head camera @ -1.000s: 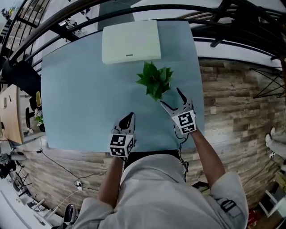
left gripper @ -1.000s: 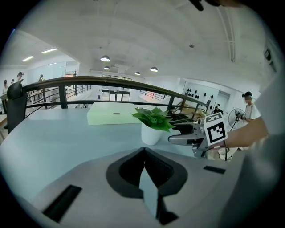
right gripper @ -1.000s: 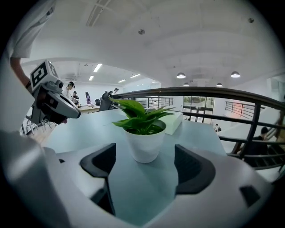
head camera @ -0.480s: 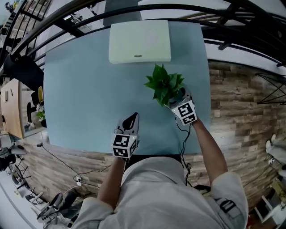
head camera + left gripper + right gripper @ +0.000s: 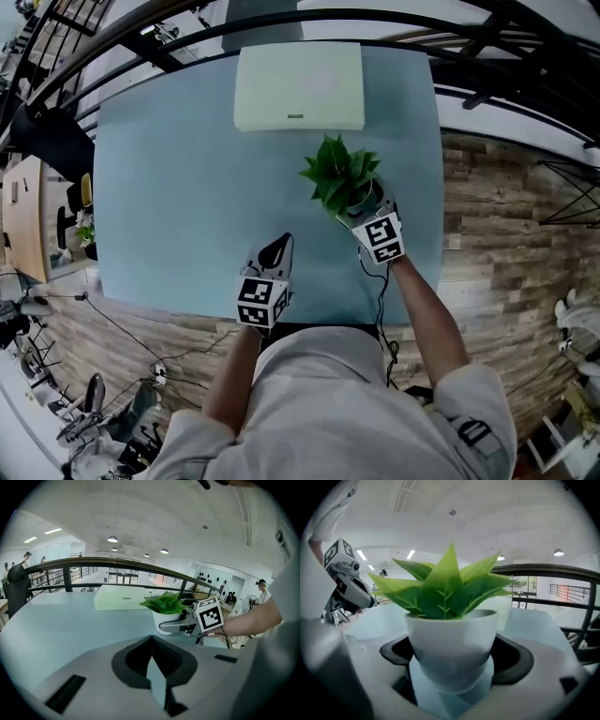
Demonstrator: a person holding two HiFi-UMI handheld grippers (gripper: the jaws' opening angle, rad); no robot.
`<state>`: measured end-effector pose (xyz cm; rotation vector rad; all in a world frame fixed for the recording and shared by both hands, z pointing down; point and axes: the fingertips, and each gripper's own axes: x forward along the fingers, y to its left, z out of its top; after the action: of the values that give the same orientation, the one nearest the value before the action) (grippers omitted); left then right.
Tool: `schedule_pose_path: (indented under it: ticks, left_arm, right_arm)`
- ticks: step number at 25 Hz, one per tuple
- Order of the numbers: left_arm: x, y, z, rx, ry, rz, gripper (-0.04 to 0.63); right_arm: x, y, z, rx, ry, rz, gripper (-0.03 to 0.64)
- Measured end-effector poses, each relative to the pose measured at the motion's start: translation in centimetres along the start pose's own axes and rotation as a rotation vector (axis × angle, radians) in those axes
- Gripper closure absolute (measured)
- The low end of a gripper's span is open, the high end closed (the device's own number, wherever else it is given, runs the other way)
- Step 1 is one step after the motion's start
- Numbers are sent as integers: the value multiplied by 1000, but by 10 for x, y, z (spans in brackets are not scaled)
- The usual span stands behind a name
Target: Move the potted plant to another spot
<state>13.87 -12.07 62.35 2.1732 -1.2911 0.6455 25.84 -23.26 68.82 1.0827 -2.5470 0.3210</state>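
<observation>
One change: right hand-held gripper [image 5: 360, 208] had slid up to potted plant [image 5: 339, 173], right of middle on counter [image 5: 187, 187], jaws spread wide round it, not squeezing. Left hand-held gripper [image 5: 274, 251] pressed together, empty. Squeeze likely next.

No legible text: left gripper [image 5: 274, 249] cube [image 5: 257, 302] and right gripper [image 5: 362, 201] cube [image 5: 380, 238] carry only black-and-white square codes, and the small dark mark on the pale box [image 5: 298, 86] at top centre is unreadable.

Pale blue table [image 5: 169, 187] with a flat cream box [image 5: 298, 86] at the far edge and a potted plant [image 5: 339, 173] nearer
</observation>
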Motion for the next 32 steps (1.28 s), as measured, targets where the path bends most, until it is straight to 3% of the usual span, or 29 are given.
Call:
schedule_pose_path:
  ticks: [9,18,32]
  left_arm:
    - [0,-5,8,22,-19,3,583]
    - [-12,-17,39,36,-108,48,583]
    - [-74,-27,69,-22,-292,209,583]
  right_arm:
    - [-20,2,25,24,-65,-31,123]
    - [-58,7,82,-13,-191,-26,123]
    - [-99,42,149,-47,-350,102,123]
